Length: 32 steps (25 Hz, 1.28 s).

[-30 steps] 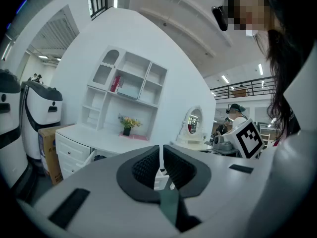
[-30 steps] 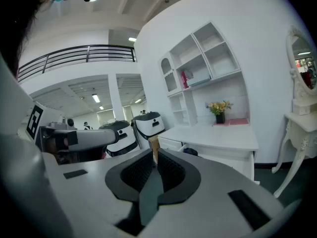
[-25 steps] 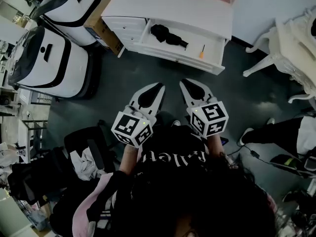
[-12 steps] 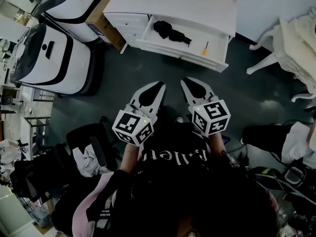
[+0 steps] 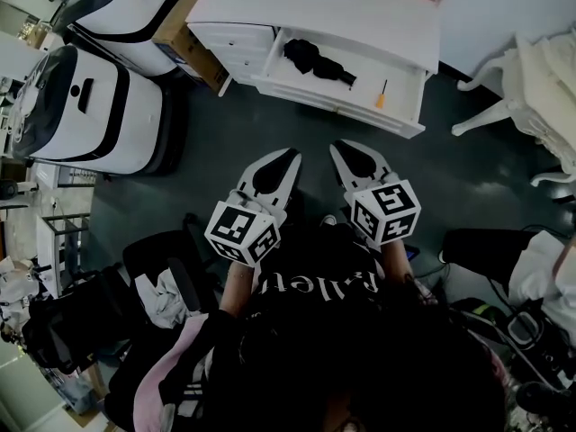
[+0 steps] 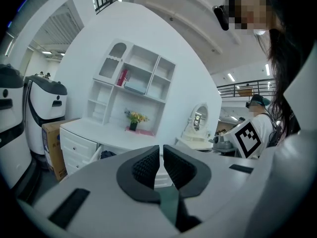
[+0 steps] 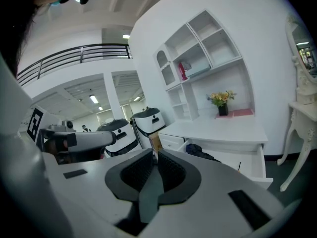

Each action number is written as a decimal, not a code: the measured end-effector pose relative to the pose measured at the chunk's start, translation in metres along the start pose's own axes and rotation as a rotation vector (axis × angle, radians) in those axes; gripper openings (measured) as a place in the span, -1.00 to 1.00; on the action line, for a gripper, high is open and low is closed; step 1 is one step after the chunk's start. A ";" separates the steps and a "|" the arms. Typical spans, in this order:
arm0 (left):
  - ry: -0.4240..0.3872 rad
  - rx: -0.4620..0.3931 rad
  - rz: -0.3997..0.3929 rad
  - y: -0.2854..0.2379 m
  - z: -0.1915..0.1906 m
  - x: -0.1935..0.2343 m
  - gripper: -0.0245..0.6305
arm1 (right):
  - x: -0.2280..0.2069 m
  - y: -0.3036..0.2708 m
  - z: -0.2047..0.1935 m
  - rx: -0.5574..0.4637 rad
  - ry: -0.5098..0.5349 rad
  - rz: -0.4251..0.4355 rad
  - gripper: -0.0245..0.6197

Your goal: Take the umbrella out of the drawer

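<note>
The black folded umbrella (image 5: 317, 61) lies in the open drawer (image 5: 335, 99) of the white desk (image 5: 324, 7), at the drawer's left end. It also shows as a dark bundle in the left gripper view (image 6: 106, 155) and the right gripper view (image 7: 200, 152). My left gripper (image 5: 291, 158) and right gripper (image 5: 340, 148) are held side by side over the dark floor, well short of the drawer and pointing toward it. Both are shut with nothing between their pads (image 6: 147, 165) (image 7: 138, 170).
An orange-handled screwdriver (image 5: 381, 94) lies at the drawer's right end. Two white and black machines (image 5: 90, 106) and a cardboard box (image 5: 184, 39) stand left of the desk. A white chair (image 5: 531, 79) stands at right, a person's legs (image 5: 504, 250) beside it, and a black chair with clothes (image 5: 153, 282) at lower left.
The desk and drawer have slid slightly to the right in the head view. Both grippers keep the same pose, side by side and shut.
</note>
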<state>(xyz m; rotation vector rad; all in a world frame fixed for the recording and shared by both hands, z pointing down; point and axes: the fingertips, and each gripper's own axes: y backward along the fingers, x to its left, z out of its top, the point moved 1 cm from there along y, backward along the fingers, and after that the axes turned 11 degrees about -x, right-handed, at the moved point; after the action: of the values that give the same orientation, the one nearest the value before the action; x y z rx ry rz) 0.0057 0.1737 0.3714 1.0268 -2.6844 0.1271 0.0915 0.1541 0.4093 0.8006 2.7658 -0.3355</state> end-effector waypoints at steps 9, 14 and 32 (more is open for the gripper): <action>0.010 0.014 -0.015 -0.037 0.019 0.088 -0.83 | -0.011 -0.094 0.013 0.020 -0.005 -0.018 -0.73; 0.015 0.018 -0.050 -0.062 0.036 0.135 -0.83 | -0.016 -0.143 0.028 0.023 0.004 -0.048 -0.73; 0.045 0.070 -0.210 -0.124 0.059 0.256 -0.83 | -0.034 -0.270 0.044 0.042 0.001 -0.190 -0.73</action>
<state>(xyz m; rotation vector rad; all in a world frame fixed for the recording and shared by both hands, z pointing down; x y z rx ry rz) -0.1073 -0.0933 0.3833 1.3031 -2.5287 0.2014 -0.0214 -0.0975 0.4188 0.5481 2.8509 -0.4293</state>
